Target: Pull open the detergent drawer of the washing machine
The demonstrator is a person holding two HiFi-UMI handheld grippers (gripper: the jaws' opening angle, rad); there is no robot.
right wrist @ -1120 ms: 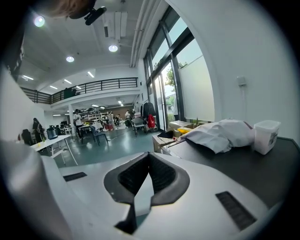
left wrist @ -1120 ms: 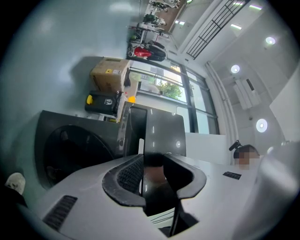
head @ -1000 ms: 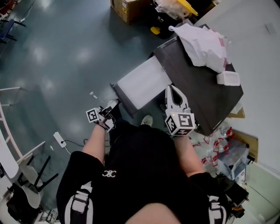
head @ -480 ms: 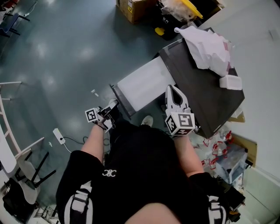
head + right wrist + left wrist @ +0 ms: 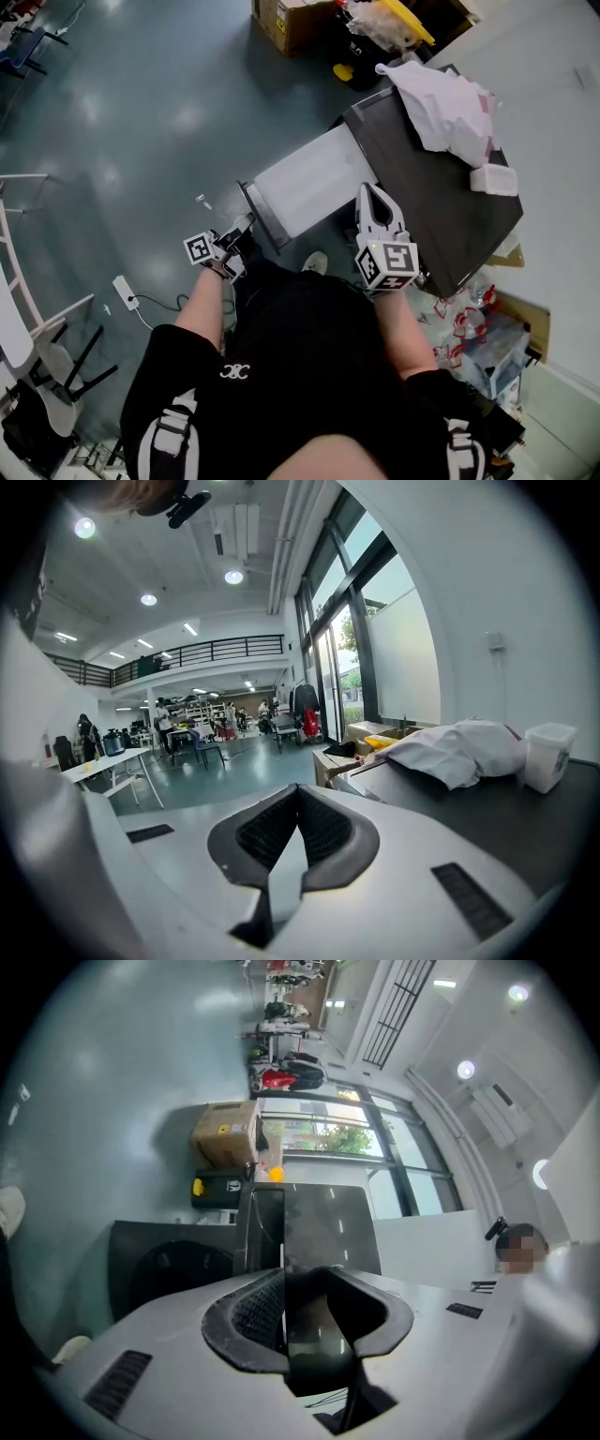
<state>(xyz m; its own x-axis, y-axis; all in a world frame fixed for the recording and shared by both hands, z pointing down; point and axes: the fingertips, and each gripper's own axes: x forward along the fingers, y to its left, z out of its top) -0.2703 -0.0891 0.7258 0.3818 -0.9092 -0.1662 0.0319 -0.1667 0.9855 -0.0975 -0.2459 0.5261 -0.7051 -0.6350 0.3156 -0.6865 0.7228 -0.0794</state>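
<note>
Pulling is the step in hand, and I judge it nearly done. My left tongs (image 5: 241, 228) are closed tight on the dark front end of the long, flat, glossy detergent drawer (image 5: 314, 178). In the left gripper view that dark slab sits pinched between the ribbed pads and runs straight on ahead of the tips.

The drawer stands well out from the dark-topped washing machine (image 5: 441, 202). Its long axis runs from my left tips away to the machine's front, roughly level. Its front end points back at me, its far end goes into the cabinet, and its upper face reads pale from above.

My right tongs (image 5: 372, 190) are closed on themselves with nothing between them. They hang over the near edge of the machine's top, beside the drawer's root. Beyond their tips lie a crumpled white cloth (image 5: 441, 94) and a small white plastic box (image 5: 492, 178).

Next, I think, comes a short straight draw along that axis, no twisting, then parting the pads to let go.
</note>
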